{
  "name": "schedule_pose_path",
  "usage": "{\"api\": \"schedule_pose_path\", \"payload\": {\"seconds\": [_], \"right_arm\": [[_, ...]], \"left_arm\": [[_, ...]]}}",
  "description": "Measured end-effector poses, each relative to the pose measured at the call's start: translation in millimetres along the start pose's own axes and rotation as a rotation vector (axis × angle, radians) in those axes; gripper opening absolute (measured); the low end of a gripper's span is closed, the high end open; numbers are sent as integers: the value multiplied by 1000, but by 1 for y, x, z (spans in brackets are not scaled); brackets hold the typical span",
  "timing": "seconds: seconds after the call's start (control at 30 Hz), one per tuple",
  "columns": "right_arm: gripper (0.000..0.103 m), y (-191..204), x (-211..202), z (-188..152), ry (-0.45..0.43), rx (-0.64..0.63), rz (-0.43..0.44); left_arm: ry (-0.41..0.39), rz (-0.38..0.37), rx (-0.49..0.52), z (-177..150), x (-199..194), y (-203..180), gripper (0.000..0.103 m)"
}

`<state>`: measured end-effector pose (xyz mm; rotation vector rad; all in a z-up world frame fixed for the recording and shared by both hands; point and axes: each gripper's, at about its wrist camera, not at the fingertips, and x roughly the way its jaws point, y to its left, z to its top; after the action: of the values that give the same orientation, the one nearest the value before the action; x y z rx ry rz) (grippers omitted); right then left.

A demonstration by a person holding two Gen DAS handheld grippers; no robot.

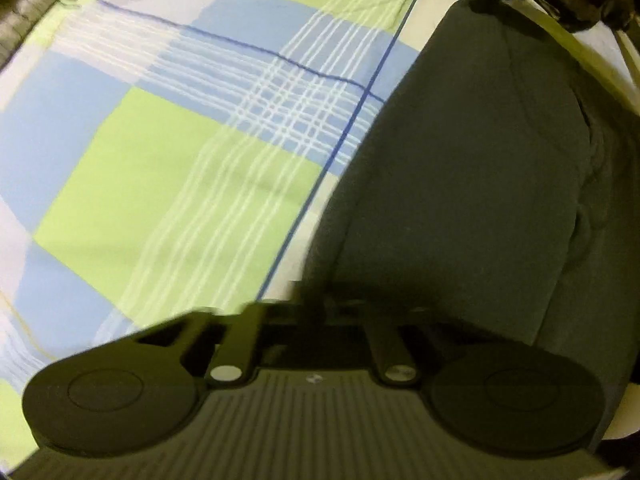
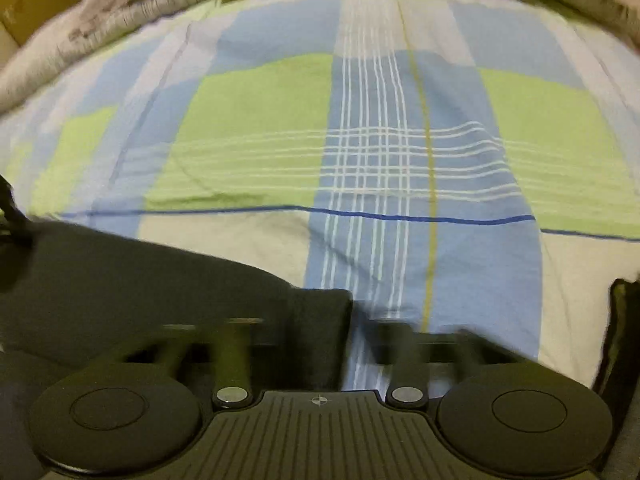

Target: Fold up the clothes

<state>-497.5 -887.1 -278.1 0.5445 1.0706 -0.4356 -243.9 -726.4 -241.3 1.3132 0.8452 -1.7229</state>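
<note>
Both grippers' jaws motion-blurred, their closure unclear; dark garment [image 1: 460, 184] cut off at right.

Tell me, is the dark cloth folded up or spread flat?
Partly folded: in the left wrist view the dark garment lies on the checked bedsheet with one layer lapped over another.

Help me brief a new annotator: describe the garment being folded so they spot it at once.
Start from the checked bedsheet, all pale blue, lime green and white squares. The dark garment lies flat on it, between the left gripper and right gripper. It is the only plain, near-black cloth there, with no pattern.
</note>
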Motion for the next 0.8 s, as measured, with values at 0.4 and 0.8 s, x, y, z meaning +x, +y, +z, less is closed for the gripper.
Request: {"api": "schedule_pose_path", "payload": {"seconds": [0.4, 0.8], "right_arm": [[59, 1, -12, 12, -102, -30, -147], [61, 123, -77, -92, -117, 34, -35]], "left_arm": [[-13, 151, 3, 30, 9, 15, 32], [71, 256, -230, -157, -84, -32, 36]]}}
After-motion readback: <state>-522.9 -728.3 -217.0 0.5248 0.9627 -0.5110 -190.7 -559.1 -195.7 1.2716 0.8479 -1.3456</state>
